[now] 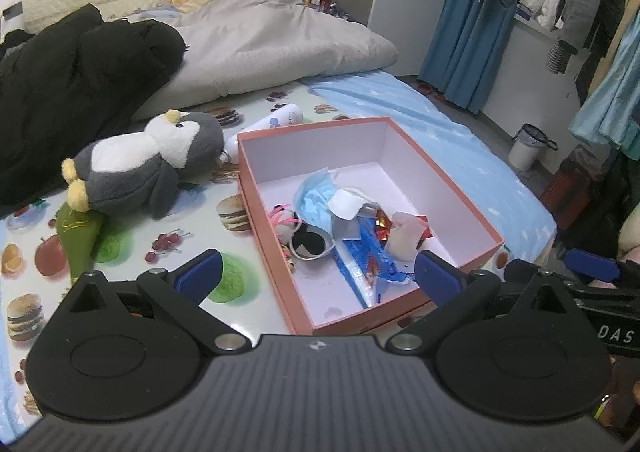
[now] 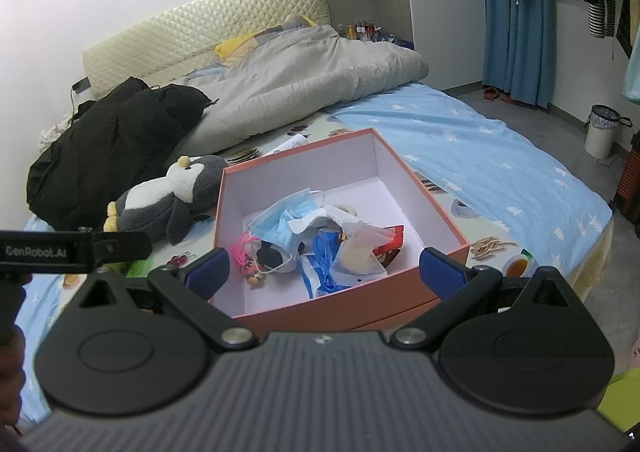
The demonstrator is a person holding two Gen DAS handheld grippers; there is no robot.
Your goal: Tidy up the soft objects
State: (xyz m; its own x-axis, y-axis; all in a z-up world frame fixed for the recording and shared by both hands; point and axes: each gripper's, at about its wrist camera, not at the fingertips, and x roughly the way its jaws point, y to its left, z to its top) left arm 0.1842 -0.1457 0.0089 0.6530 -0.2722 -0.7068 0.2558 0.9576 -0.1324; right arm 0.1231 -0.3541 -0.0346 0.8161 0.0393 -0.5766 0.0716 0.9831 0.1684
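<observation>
From your left wrist view, your left gripper (image 1: 318,278) hangs with its jaws spread wide and nothing between them, just over the near corner of the square salmon-pink cardboard box (image 1: 448,188). One grey-and-white plush penguin (image 1: 148,168) lies on its side on the fruit-print bed sheet (image 1: 180,252), just left of the box and outside it. Inside the box you have one crumpled blue face mask (image 1: 314,200) and one blue plastic wrapper (image 1: 370,260). One white spray bottle (image 1: 276,120) lies behind the box.

From your right wrist view, your right gripper (image 2: 324,272) is also fully spread and empty, over the box's near wall (image 2: 328,312). The penguin (image 2: 160,200) rests against the box's left wall.

Reaching for the penguin, you could knock that wall and slide the light box. The penguin is bulky; dropped onto the loose pile, it may perch on the rim and tip out.
</observation>
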